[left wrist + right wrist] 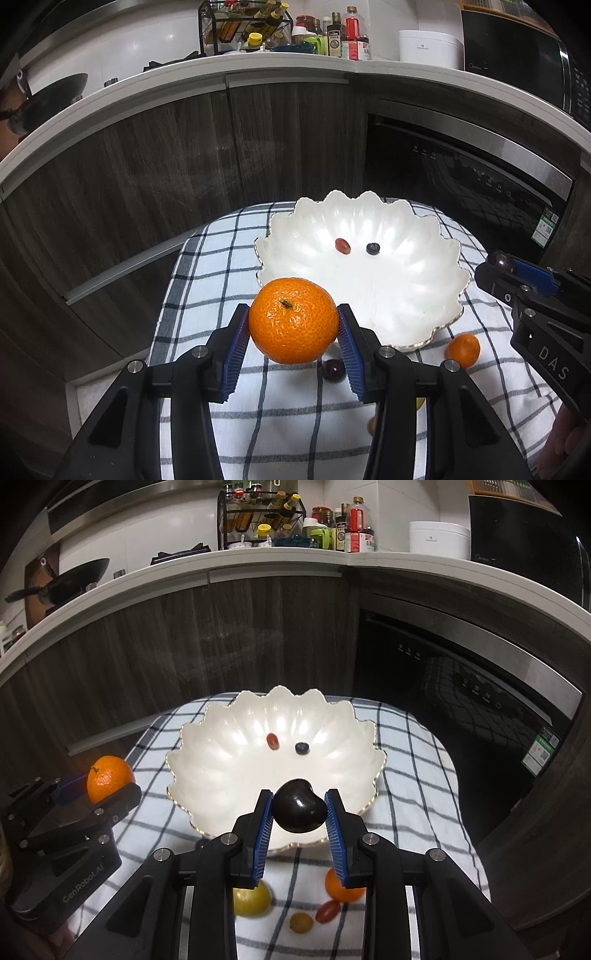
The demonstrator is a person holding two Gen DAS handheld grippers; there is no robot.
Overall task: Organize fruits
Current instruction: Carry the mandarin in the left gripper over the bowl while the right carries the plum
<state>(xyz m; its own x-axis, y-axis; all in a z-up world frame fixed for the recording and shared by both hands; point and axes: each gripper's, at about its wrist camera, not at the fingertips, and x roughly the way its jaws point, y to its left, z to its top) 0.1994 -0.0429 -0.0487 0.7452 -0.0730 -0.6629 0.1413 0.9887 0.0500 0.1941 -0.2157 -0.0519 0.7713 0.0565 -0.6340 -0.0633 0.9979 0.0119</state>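
We are pinching a mandarin (293, 320) in our left gripper (293, 332) and a dark cherry (300, 806) in our right gripper (300, 812), both lifted near the white scalloped bowl (207, 775) holding 2 small fruits.

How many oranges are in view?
2: one orange in the left gripper; a smaller orange on the cloth near the bowl. Others may be hidden.

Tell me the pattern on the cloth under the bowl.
White cloth with dark check lines; clearest in the left wrist view.
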